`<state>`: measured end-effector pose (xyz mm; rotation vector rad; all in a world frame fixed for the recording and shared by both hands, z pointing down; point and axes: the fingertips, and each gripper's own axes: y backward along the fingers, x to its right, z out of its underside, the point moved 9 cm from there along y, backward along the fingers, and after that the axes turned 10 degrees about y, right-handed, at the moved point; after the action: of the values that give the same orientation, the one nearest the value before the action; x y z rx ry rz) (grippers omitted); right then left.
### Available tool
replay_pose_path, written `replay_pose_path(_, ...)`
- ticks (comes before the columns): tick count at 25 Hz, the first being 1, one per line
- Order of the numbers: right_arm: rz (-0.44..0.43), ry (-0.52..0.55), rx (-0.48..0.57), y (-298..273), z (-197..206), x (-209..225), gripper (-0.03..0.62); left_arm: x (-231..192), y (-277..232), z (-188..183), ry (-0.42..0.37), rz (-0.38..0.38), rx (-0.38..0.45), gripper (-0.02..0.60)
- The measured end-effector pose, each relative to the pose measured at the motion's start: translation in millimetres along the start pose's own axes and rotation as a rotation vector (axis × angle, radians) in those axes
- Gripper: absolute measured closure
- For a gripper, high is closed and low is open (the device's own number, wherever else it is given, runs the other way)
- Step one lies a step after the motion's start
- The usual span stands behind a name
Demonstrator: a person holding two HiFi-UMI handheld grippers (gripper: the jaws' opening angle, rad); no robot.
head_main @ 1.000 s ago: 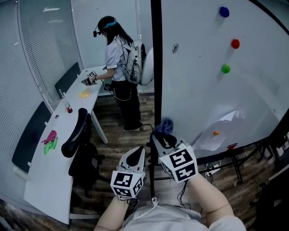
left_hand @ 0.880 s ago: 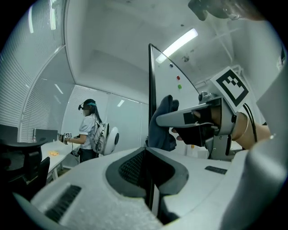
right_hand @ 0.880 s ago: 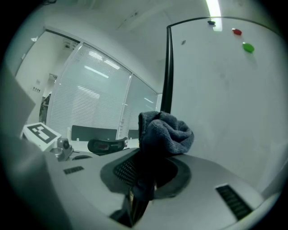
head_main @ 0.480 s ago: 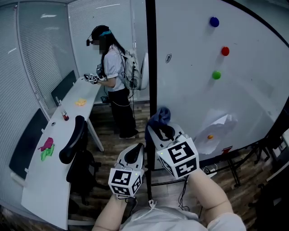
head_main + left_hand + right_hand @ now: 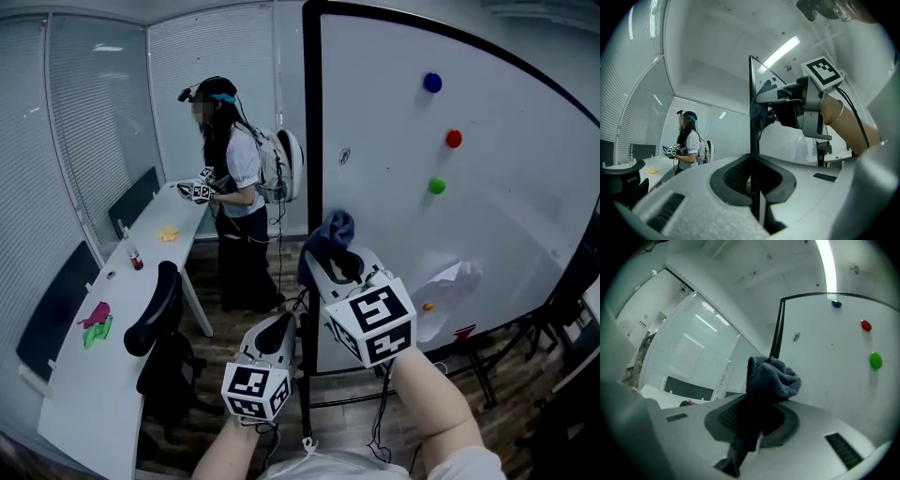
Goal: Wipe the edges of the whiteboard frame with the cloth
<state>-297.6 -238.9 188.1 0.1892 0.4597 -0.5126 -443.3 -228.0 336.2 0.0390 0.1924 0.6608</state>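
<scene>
The whiteboard's black frame (image 5: 312, 141) runs upright through the middle of the head view. My right gripper (image 5: 330, 264) is shut on a blue-grey cloth (image 5: 334, 231), and the bunched cloth presses against that left frame edge. In the right gripper view the cloth (image 5: 772, 377) sticks up between the jaws, with the frame (image 5: 776, 329) just behind it. My left gripper (image 5: 285, 324) sits lower on the same post. Its jaws stand closed around the black frame edge (image 5: 753, 93), which passes between them at the left gripper (image 5: 753, 177).
Blue (image 5: 431, 82), red (image 5: 454, 139) and green (image 5: 437, 186) magnets and a sheet of paper (image 5: 452, 279) are on the board. A person (image 5: 232, 173) stands at a long white desk (image 5: 94, 394) on the left. A black chair (image 5: 157, 305) is beside the desk.
My right gripper has carried the cloth upward along the left frame edge. The left gripper has stayed low on the post. The person at the desk has turned slightly.
</scene>
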Motion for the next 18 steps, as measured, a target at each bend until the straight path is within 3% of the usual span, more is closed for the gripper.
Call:
replay_pose_path(12,0.014,0.042,0.045,-10.0,-75.7,37.0,0.526,28.1,-11.8,-31.8,-0.015,0.055,0.027,0.563)
replay_pose_path(18,0.018,0.081,0.064,-13.6,-101.5,51.7,0.526,33.5,-11.1,-48.7,-0.026,0.012,0.051,0.563)
